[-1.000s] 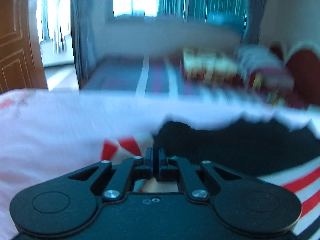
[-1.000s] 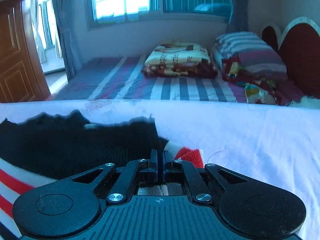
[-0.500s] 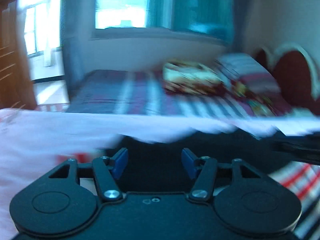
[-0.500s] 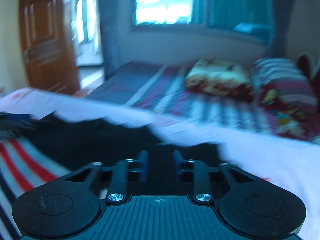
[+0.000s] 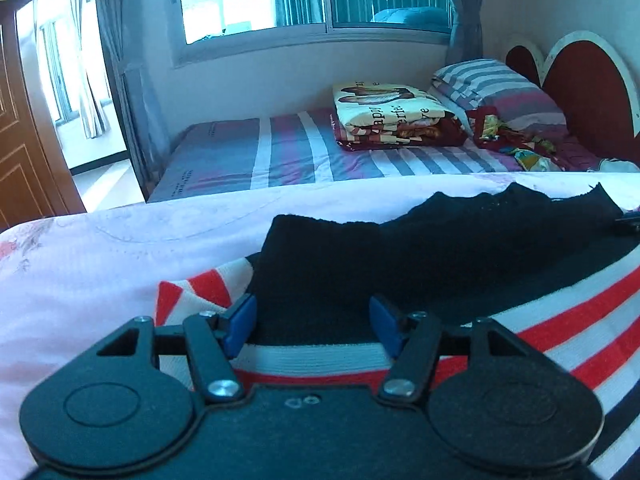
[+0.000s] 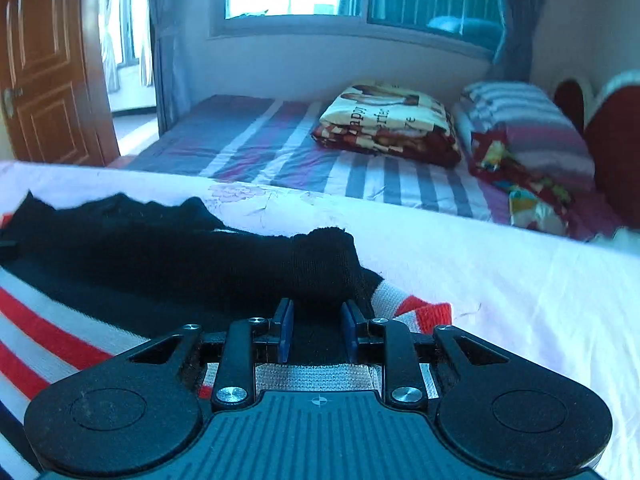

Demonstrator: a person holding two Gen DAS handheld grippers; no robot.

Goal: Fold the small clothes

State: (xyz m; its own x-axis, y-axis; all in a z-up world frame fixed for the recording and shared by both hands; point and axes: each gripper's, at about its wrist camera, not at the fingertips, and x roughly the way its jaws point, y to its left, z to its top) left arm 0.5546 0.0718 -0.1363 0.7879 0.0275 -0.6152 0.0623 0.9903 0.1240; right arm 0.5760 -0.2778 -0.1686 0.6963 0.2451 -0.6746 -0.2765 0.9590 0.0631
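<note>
A small knitted garment with red, white and dark stripes (image 5: pixel 560 320) lies on a pale pink sheet (image 5: pixel 100 260). Its black part (image 5: pixel 400 252) is folded over the stripes. My left gripper (image 5: pixel 313 316) sits low over the garment's left end, jaws opening, and its blue pads (image 5: pixel 242 318) stand apart and press on nothing. In the right wrist view the same black fold (image 6: pixel 200 256) lies across the stripes (image 6: pixel 60 332). My right gripper (image 6: pixel 317 314) hovers at the fold's right end, narrowly open, with black cloth lying between the pads.
Beyond the sheet stands a bed with a striped cover (image 5: pixel 300 152), a folded printed blanket (image 5: pixel 392 116), a striped pillow (image 5: pixel 492 84) and a red heart-shaped headboard (image 5: pixel 592 80). A wooden door (image 6: pixel 48 72) is at the far left, under curtained windows.
A second ago both grippers were shut on the garment's edge. Both have opened and let the cloth go, and the black fold now rests on the stripes.
</note>
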